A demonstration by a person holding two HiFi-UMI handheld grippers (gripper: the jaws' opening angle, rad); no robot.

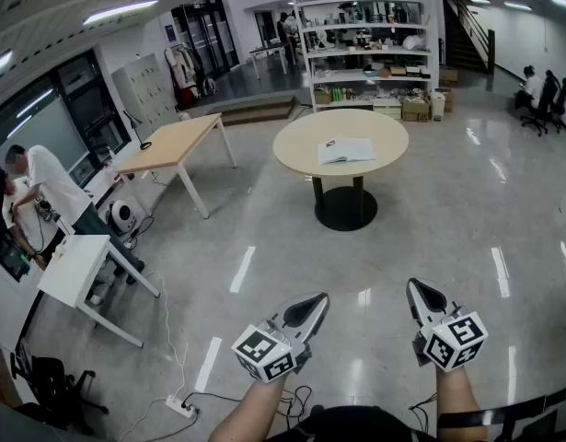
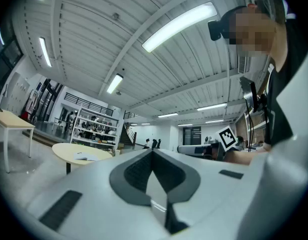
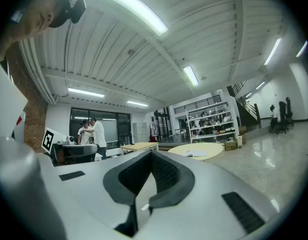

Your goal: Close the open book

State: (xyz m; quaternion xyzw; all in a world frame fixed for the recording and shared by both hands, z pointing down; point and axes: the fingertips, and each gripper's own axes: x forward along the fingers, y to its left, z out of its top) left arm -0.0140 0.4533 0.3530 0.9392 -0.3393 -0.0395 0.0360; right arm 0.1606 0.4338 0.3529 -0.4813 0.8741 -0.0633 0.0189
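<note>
An open book [image 1: 346,150] lies flat on a round beige table [image 1: 301,145] several steps ahead of me; it also shows small in the left gripper view as the book [image 2: 86,157] and in the right gripper view as the book [image 3: 197,153]. My left gripper [image 1: 319,298] is held low at the bottom centre, jaws together, nothing between them. My right gripper [image 1: 415,287] is beside it on the right, also shut and empty. Both point level toward the table, far short of it.
A rectangular wooden table [image 1: 172,145] stands left of the round one, and a white desk [image 1: 75,270] nearer left with two people [image 1: 34,191] beside it. Shelving [image 1: 365,49] lines the back. A power strip and cable [image 1: 181,403] lie on the glossy floor.
</note>
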